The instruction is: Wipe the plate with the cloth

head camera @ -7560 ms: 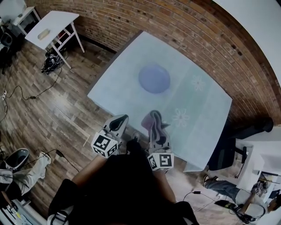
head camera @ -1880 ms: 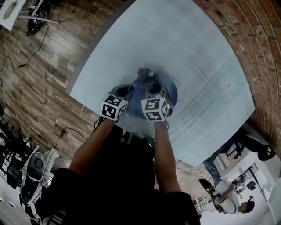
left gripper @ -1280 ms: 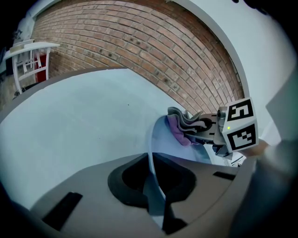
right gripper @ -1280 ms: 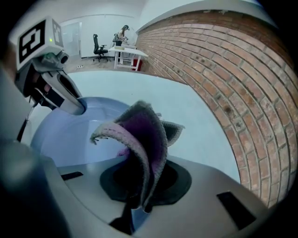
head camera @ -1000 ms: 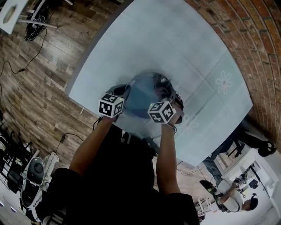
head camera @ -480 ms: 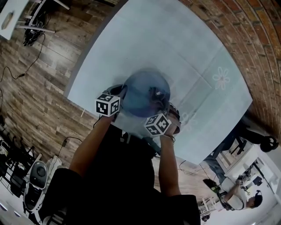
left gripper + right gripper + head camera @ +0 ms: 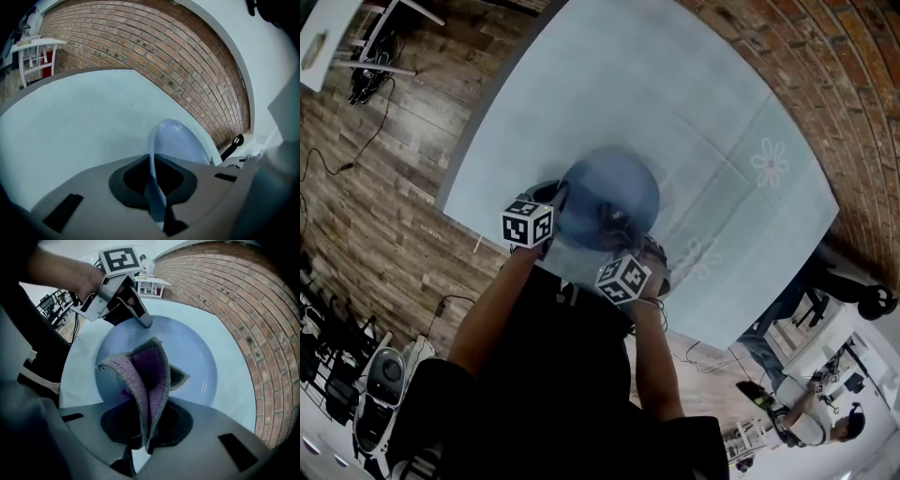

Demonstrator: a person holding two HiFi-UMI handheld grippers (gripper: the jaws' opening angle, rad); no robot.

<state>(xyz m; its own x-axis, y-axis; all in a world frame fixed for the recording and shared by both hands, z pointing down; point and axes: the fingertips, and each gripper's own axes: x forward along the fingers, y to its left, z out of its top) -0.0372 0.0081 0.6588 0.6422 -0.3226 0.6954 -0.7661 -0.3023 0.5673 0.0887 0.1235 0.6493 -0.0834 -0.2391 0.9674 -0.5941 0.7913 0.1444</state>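
Note:
A blue plate (image 7: 605,187) lies on the light blue table (image 7: 675,103) near its front edge. My left gripper (image 7: 551,195) is shut on the plate's left rim; in the left gripper view the rim (image 7: 152,159) runs edge-on between the jaws of the left gripper (image 7: 155,197). My right gripper (image 7: 139,439) is shut on a folded purple cloth (image 7: 149,376). The cloth (image 7: 614,220) rests on the near part of the plate (image 7: 201,357). In the right gripper view the left gripper (image 7: 140,318) pinches the far rim.
Flower prints (image 7: 769,161) mark the tablecloth at the right. The table's front edge (image 7: 487,234) lies just under my hands, with wooden floor (image 7: 366,187) beyond it. A brick wall (image 7: 853,103) borders the far right side.
My right gripper has dragged the cloth across the plate from its far right part toward the near edge. The left gripper and the plate have stayed in place.

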